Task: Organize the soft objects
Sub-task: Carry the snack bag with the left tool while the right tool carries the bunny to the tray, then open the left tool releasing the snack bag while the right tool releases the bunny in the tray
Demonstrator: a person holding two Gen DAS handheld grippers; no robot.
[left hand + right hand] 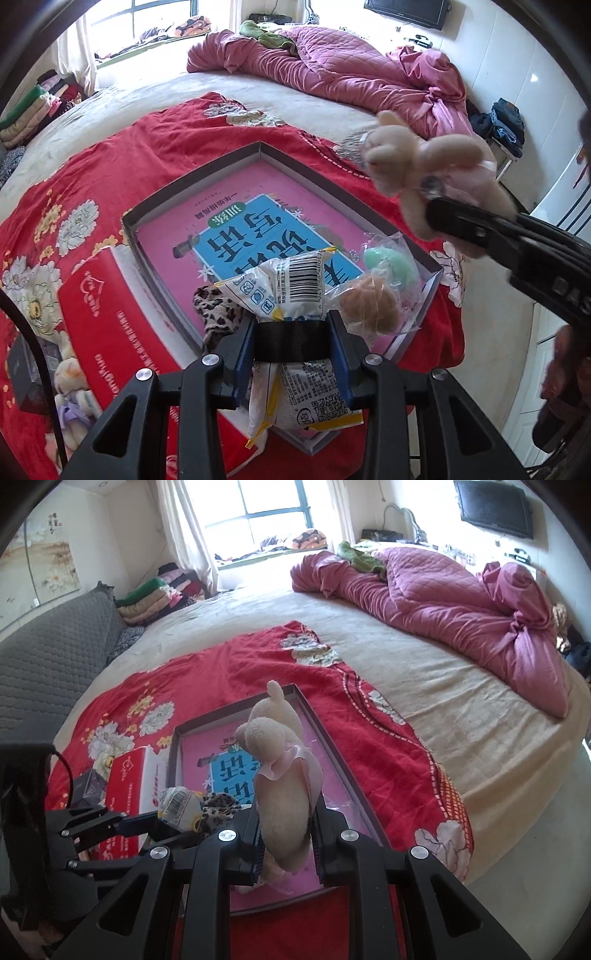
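Counts, both views:

- 2 claws: left claw [293, 325], right claw [286, 843].
- 2 cream plush bunnies: one in a pink dress [282, 775], one in a purple dress [72, 387] lying on the red blanket.
- 1 brown plush in clear wrap [371, 304].
- 1 green soft item in clear wrap [389, 260].
- 1 white tissue pack [291, 284] with barcode.
- 1 leopard-print cloth [218, 310].
- 1 shallow box tray [192, 177], pink printed base.
- 1 red carton [110, 317].
- 1 small black box [22, 373].
- 1 red floral blanket [110, 173].
- 1 pink quilt [443, 605].
- 1 wall TV [493, 511].
- 1 window [269, 507].
- 1 stack of folded clothes [155, 598]; item count inside it can't be told.
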